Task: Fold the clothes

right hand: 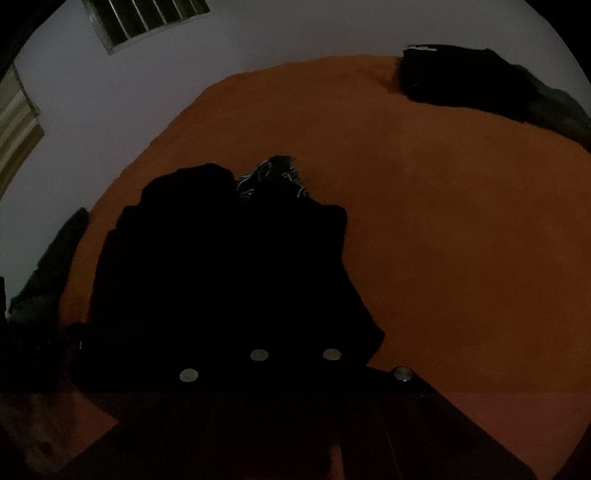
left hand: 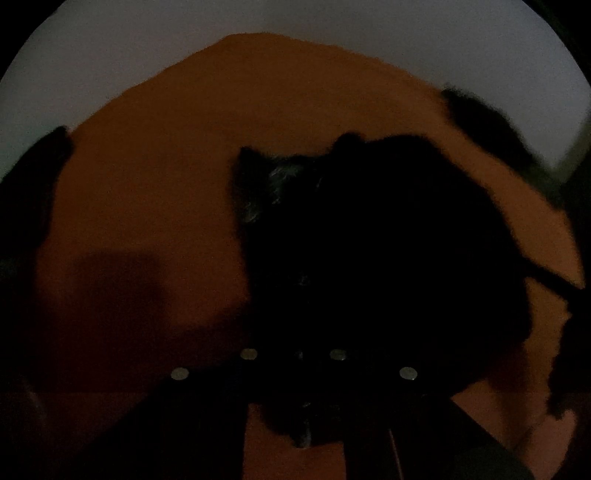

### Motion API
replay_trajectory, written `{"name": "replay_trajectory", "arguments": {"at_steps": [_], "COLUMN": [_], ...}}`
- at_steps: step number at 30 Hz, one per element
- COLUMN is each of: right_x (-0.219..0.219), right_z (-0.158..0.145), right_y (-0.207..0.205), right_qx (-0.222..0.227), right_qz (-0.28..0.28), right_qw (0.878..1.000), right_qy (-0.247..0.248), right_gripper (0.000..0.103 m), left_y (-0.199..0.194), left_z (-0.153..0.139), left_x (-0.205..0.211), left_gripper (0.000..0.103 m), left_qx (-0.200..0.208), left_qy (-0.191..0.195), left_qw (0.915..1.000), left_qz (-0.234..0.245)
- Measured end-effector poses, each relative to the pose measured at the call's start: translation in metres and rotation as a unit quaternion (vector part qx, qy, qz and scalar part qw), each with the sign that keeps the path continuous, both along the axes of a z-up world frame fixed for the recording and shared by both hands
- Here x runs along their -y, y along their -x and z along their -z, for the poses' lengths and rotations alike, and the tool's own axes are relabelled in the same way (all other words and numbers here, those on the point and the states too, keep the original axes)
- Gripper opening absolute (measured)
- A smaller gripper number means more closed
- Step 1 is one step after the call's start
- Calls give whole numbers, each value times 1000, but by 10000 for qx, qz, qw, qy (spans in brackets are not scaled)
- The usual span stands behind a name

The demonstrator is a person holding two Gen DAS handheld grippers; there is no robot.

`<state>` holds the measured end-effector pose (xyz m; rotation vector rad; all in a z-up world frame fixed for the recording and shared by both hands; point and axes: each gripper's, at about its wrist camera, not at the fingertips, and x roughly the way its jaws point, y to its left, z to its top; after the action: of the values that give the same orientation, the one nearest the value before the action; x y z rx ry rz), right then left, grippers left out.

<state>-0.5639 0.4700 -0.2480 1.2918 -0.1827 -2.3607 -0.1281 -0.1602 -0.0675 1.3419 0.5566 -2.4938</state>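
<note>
on an orange surface (right hand: 443, 258) lies a black garment (right hand: 229, 266); both grippers' jaws are lost in darkness, the right closed, the left's state unclear.

I am seeing the garment (right hand: 229, 266) lying on the bed (right hand: 461, 240), just ahead of my right hand-held gripper (right hand: 295, 369) and slightly to its left. A second pile of clothes (right hand: 461, 77) is sitting far ahead to its right, at the bed's far edge, against the wall (right hand: 258, 33).
</note>
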Motion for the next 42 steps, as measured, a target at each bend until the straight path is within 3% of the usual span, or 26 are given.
{"name": "replay_trajectory", "arguments": {"at_steps": [4, 7, 10, 12, 14, 16, 18, 21, 23, 26, 28, 30, 32, 34, 37, 41, 42], "right_x": [-5, 22, 58, 57, 37, 18, 6, 10, 20, 64, 86, 86, 69, 56, 38, 11, 6], "right_z": [-18, -22, -6, 6, 10, 7, 4, -13, -23, -24, -13, -1, 5, 7, -6, -35, -43], "right_y": [-3, 3, 17, 35, 53, 65, 71, 59, 50, 46, 55, 72, 85, 90, 76, 38, 23], "right_qx": [-124, -46, 88, 123, 174, 92, 148, 24, -73, -4, 97, 194, 321, 357, 293, 65, 5], "right_qz": [-204, -879, -1257, -910, -336, 66, 108, -348, -721, -1315, -1300, -794, -230, 42, -161, -599, -751], "right_qw": [9967, 9908, 9913, 9958, 9993, 9999, 9995, 9968, 9930, 9889, 9911, 9967, 9991, 9993, 9994, 9977, 9966], "right_qy": [782, 1025, 380, -28, 13, 36, 249, 724, 931, 688, 261, -17, 128, 43, 90, 315, 337], "right_gripper": [2, 2, 0, 0, 0, 0, 0, 0, 0, 0, 0, 0, 0, 0, 0, 0, 0], "left_y": [55, 97, 110, 100, 99, 105, 102, 100, 112, 137, 153, 162, 155, 145, 119, 64, 50], "left_z": [-12, 13, 24, 18, 17, 19, 5, -26, -33, -18, -2, 8, 10, 1, -24, -55, -58], "left_x": [-31, -35, -12, 21, 46, 58, 55, 33, 16, -1, 8, 39, 60, 72, 83, 92, 82], "left_gripper": [22, 22, 16, 9, 8, 9, 9, 13, 24, 26, 24, 15, 4, 4, 8, 11, 19], "left_qx": [-270, 165, 410, 255, 280, 445, 293, -183, -255, 98, 393, 424, 395, 442, 372, 116, 63], "left_qy": [-208, 147, 469, 366, 440, 387, 242, 172, 242, 535, 731, 307, -79, 9, 183, -251, -294], "left_qw": [9965, 9973, 9980, 9982, 9966, 9969, 9986, 9996, 9976, 9955, 9952, 9984, 9992, 9989, 9989, 9996, 9995], "left_qz": [757, 702, 139, -410, -635, -516, -373, 137, 594, 773, 518, 224, -42, -180, -237, -18, 135]}}
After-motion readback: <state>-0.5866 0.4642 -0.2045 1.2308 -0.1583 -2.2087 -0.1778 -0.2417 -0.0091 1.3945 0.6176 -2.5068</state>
